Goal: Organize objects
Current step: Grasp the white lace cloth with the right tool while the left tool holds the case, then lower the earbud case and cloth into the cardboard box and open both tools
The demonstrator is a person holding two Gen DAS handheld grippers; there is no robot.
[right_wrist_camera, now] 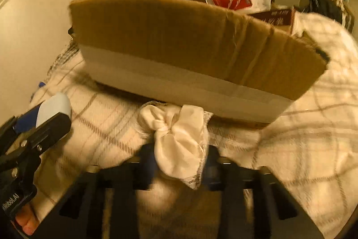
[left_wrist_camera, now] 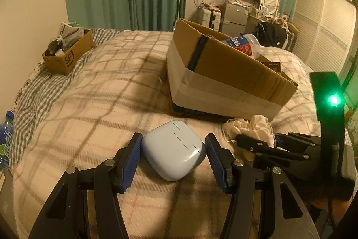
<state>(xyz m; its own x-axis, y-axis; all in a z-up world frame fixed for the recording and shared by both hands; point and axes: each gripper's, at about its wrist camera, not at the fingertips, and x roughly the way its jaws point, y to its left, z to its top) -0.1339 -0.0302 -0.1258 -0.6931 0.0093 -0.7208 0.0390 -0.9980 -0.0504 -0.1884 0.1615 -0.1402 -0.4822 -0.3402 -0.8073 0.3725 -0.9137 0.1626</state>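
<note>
Pale blue earbud case point(left_wrist_camera: 174, 151) resting on the plaid blanket point(left_wrist_camera: 100, 91), just in front of the large taped cardboard box point(left_wrist_camera: 223, 82). Bracketed by the left gripper point(left_wrist_camera: 174, 157): blue pads either side, left pad touching or nearly touching the shell, right pad with a sliver of gap, so spread and not yet clamped. Looks light, rigid, smooth and rounded, hence probably slippery; best pinched across the flatter sides, low and near the middle, away from the lid seam, to avoid squirting out or popping open.

Cream cloth bundle point(right_wrist_camera: 179, 140), knotted and limp, lying against the box's near wall. Right gripper point(right_wrist_camera: 179, 165) closed around its lower part in the blurred right wrist view, cloth bunched between the fingers. Soft, weightless-looking, forgiving of any hold; a pinch at the knot should keep it from trailing.

Inside the box already: a plastic bottle point(left_wrist_camera: 242, 44) with a red and blue label. Farther off, a small cardboard box point(left_wrist_camera: 67, 55) of oddments.
</note>
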